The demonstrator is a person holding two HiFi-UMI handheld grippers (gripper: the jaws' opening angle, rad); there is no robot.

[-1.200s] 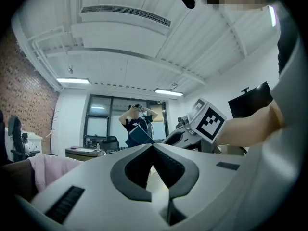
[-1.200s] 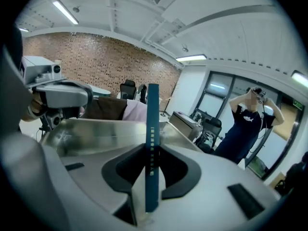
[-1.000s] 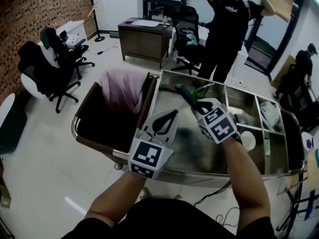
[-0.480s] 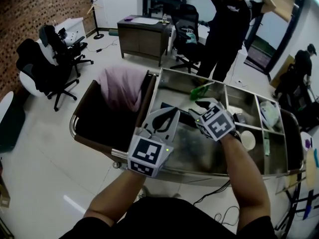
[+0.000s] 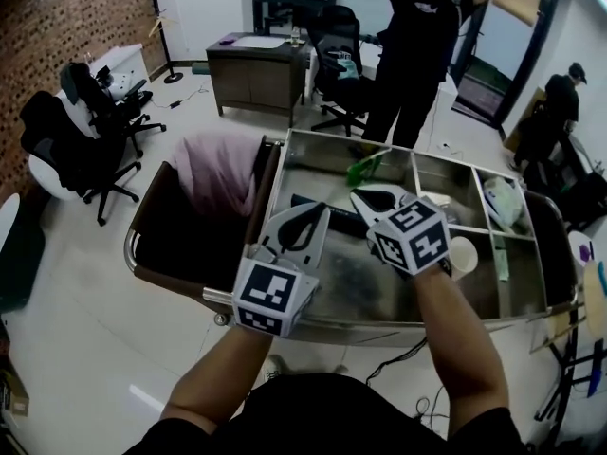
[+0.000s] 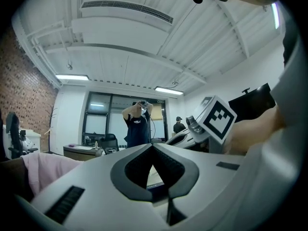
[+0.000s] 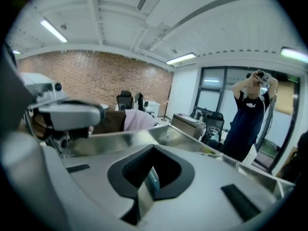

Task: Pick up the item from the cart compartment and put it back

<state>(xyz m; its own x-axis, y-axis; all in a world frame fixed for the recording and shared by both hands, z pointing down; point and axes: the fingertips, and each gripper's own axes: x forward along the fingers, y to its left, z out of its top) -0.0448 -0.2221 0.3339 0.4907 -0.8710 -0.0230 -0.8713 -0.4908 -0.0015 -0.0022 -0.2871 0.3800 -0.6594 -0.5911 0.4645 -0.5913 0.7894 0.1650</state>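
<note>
A long dark item [image 5: 337,216] lies flat in the big steel compartment of the cart [image 5: 379,325], between my two grippers. My right gripper [image 5: 358,195] hovers just right of it, jaws shut, nothing visibly held. In the right gripper view the jaws [image 7: 154,149] meet, with only a thin pale sliver at their seam. My left gripper [image 5: 321,210] is shut and empty over the compartment's left part, its tip close above the item's left end. A green item [image 5: 363,171] lies at the far side of the same compartment.
A brown bag with pink cloth [image 5: 216,171] hangs on the cart's left end. Smaller compartments at the right hold a white cup [image 5: 463,254] and a white bag [image 5: 500,202]. A person [image 5: 417,55] stands behind the cart. Office chairs [image 5: 71,150] and a desk [image 5: 251,64] stand beyond.
The right gripper held the dark item up over the compartment, then let it go. The item now lies on the compartment floor and the right jaws have shut again.
</note>
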